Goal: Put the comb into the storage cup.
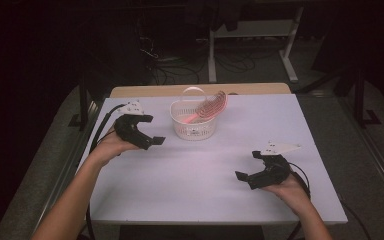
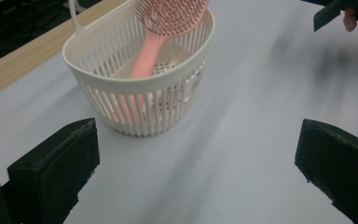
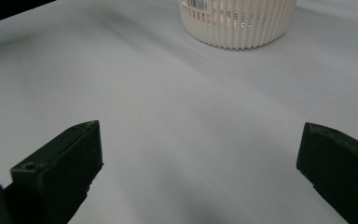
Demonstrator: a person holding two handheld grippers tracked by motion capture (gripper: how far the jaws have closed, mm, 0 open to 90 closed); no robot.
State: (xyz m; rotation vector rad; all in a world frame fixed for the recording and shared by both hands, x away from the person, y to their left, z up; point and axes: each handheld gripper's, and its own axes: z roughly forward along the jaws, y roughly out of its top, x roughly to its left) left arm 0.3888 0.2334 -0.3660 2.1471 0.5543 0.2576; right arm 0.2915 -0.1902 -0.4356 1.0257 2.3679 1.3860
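Left tongs (image 1: 152,131) released, empty, just beside white basket (image 1: 193,120); pink hairbrush (image 1: 207,109) leans inside it. Right tongs (image 1: 249,165) released, empty, well apart over the surface (image 1: 195,175).

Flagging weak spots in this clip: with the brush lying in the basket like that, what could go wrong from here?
The pink hairbrush leans in the white basket, its head above the rim, so a nudge might tip it out. The open left gripper sits close beside the basket and could knock the light basket along the table.
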